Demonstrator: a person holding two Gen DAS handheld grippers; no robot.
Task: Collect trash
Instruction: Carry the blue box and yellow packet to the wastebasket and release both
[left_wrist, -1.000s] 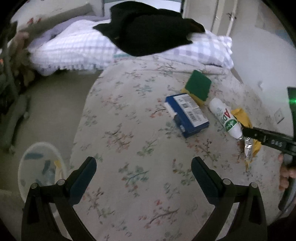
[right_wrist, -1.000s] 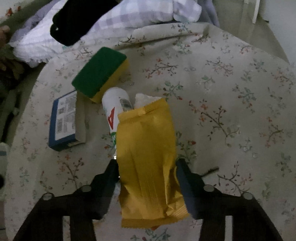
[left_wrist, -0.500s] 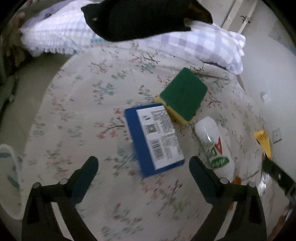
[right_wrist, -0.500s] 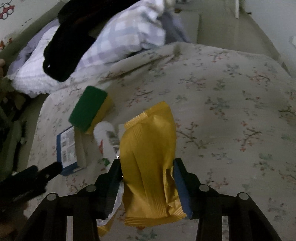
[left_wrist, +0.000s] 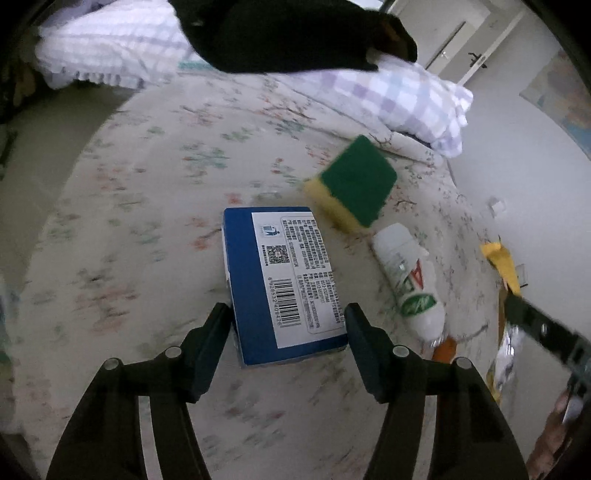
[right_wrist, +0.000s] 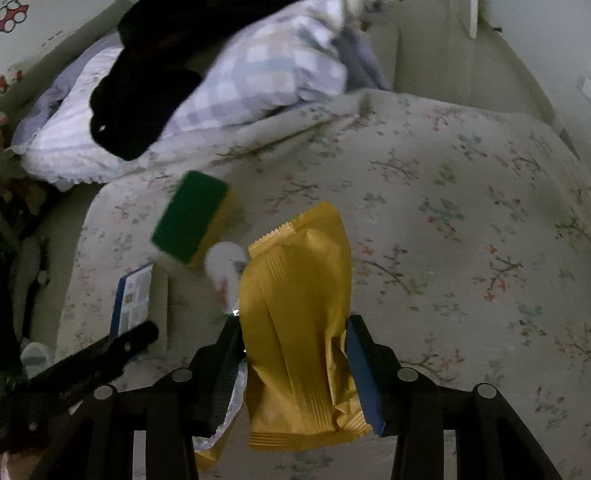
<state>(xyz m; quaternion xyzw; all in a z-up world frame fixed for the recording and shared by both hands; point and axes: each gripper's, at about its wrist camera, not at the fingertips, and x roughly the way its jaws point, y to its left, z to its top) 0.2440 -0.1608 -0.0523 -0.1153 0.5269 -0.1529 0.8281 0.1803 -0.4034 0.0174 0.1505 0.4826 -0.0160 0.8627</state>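
A blue box with a white barcode label lies flat on the floral bedspread. My left gripper stands around its near end, a finger on each side, touching or nearly so. A white bottle and a green and yellow sponge lie to its right. My right gripper is shut on a yellow snack wrapper and holds it above the bed. The wrapper also shows at the right edge of the left wrist view. The box, sponge and bottle show behind it.
A checked pillow with a black garment on it lies at the head of the bed. The bed's left edge drops to the floor. A wall stands on the right.
My left gripper has moved forward to the blue box and narrowed around its near end. My right gripper has lifted the yellow wrapper higher off the bed.
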